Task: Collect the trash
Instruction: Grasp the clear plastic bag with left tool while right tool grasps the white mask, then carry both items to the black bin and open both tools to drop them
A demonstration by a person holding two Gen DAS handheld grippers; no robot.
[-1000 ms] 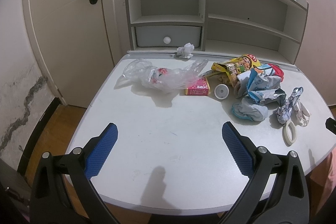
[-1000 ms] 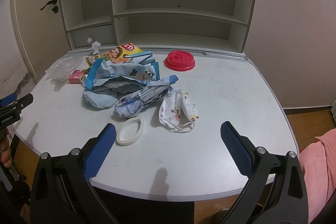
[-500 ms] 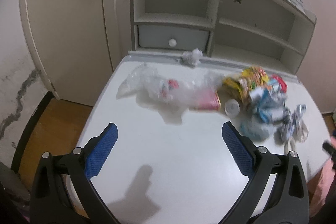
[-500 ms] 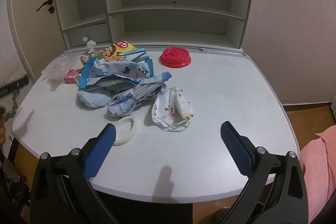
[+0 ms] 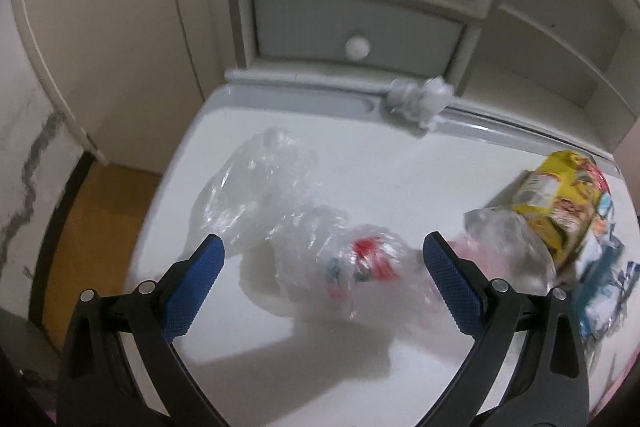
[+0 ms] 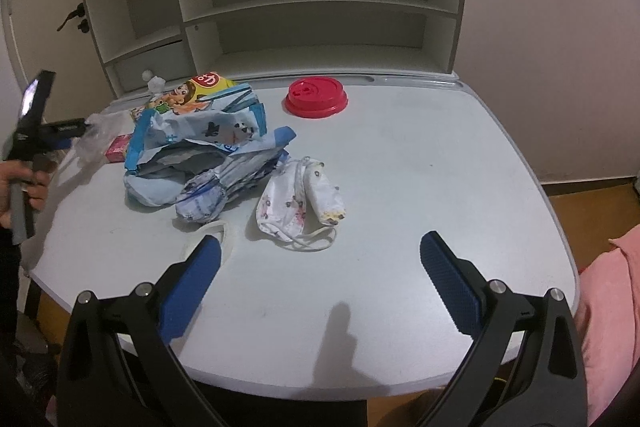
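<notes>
A crumpled clear plastic bag [image 5: 280, 203] lies on the white desk [image 5: 400, 163]. My left gripper [image 5: 323, 250] hangs open just above it, blue pads on either side of the bag's red-printed part. A yellow snack wrapper [image 5: 560, 195] lies to the right, a crumpled tissue [image 5: 418, 99] at the back. In the right wrist view, blue-white wrappers [image 6: 200, 147], two face masks [image 6: 300, 203], a white tape ring [image 6: 216, 231] and a red lid [image 6: 316, 99] lie on the desk. My right gripper [image 6: 320, 253] stands open near the front edge, holding nothing.
A shelf unit with a small drawer [image 5: 356, 31] stands at the desk's back. A door [image 5: 104, 7] is at the left, wooden floor [image 5: 88, 227] below. A hand [image 6: 24, 183] holds the left gripper [image 6: 60, 135] at the left. Pink fabric [image 6: 612, 307] sits at the right.
My left gripper moved forward and down over the clear plastic bag, which now fills its view. The right gripper shifted slightly closer to the trash pile. Both stayed open.
</notes>
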